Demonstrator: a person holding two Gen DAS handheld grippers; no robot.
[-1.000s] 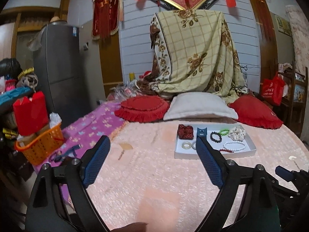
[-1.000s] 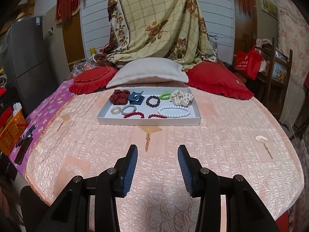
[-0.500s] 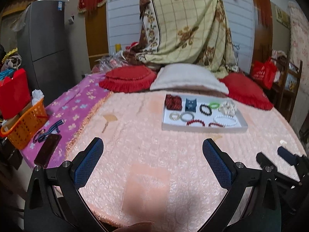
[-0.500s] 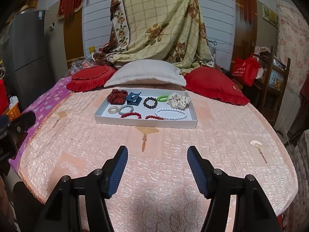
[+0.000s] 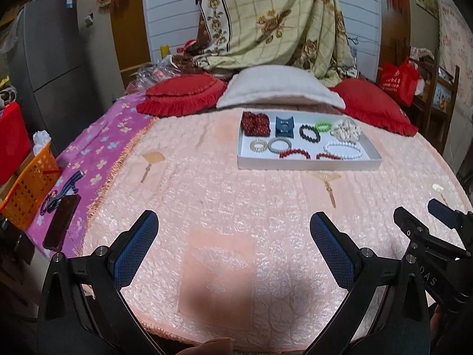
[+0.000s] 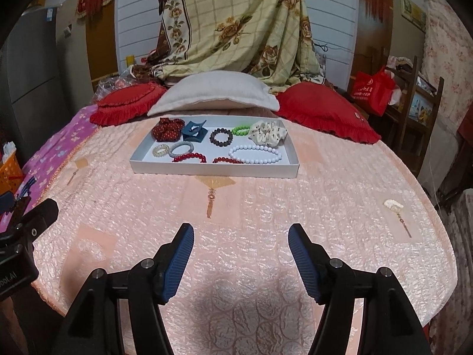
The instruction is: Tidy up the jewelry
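Both views dipped toward pink quilt [image 6: 266, 222].

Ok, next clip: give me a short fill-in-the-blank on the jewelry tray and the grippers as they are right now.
1. The white tray lies on a ____ bedspread.
2. The cream scrunchie sits at the tray's far ____ corner.
3. The bead bracelet beside the cream scrunchie is ____.
4. Between the fingers of the left gripper and of the opening right gripper there is ____.

Missing words: pink; right; green; nothing

Right tool [image 6: 241, 261] jaws opening, empty, above pink quilt [image 6: 266, 213]; jewelry tray [image 6: 212, 170] beyond.
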